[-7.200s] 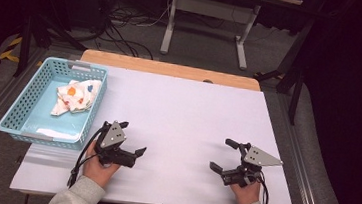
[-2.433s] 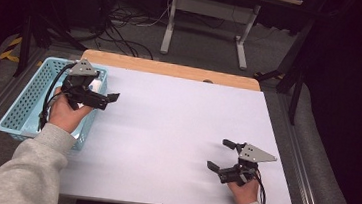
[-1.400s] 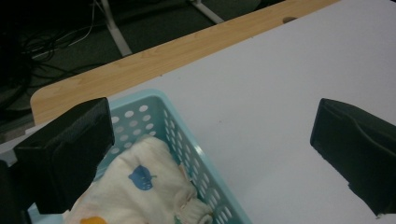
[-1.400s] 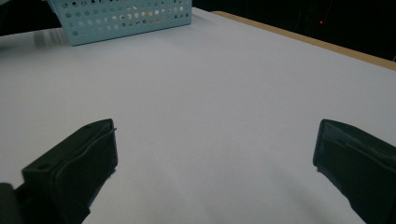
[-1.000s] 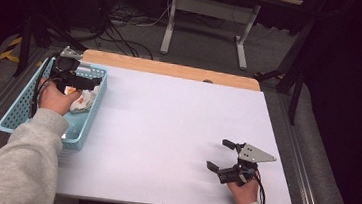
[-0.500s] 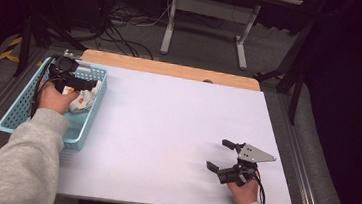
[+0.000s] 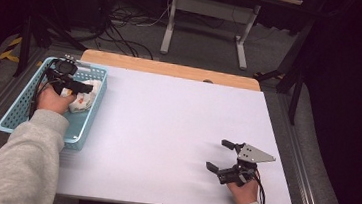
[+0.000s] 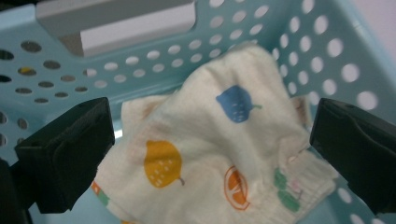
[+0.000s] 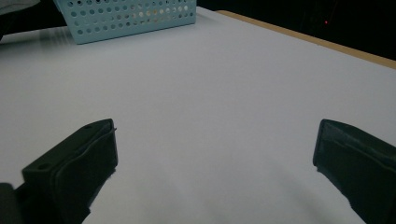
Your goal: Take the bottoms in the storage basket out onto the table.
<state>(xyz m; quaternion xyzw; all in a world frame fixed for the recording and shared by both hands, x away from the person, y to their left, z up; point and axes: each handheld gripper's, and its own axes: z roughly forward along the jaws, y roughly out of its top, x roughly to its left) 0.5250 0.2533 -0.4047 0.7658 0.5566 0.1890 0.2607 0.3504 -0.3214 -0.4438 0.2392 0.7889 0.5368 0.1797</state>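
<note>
A white cloth point(image 8: 219, 154) printed with small coloured fruits lies crumpled inside the light blue perforated basket point(image 7: 17, 116) at the table's left edge. My left gripper point(image 7: 72, 87) reaches into the basket and hangs open just over the cloth point(image 7: 82, 100), one jaw on each side of it in the left gripper view, gripping nothing. My right gripper point(image 7: 224, 156) rests open near the front right of the white table point(image 7: 166, 126), with bare tabletop between its jaws.
The basket's wall point(image 8: 289, 42) stands close behind the cloth. A wooden strip point(image 7: 172, 70) runs along the table's far edge. Beyond it are a desk frame point(image 7: 209, 22) and cables on the floor. The basket point(image 9: 126, 16) lies far ahead in the right gripper view.
My left gripper went from the table's front left up into the basket and has lowered over the cloth. The right gripper has stayed in place, open.
</note>
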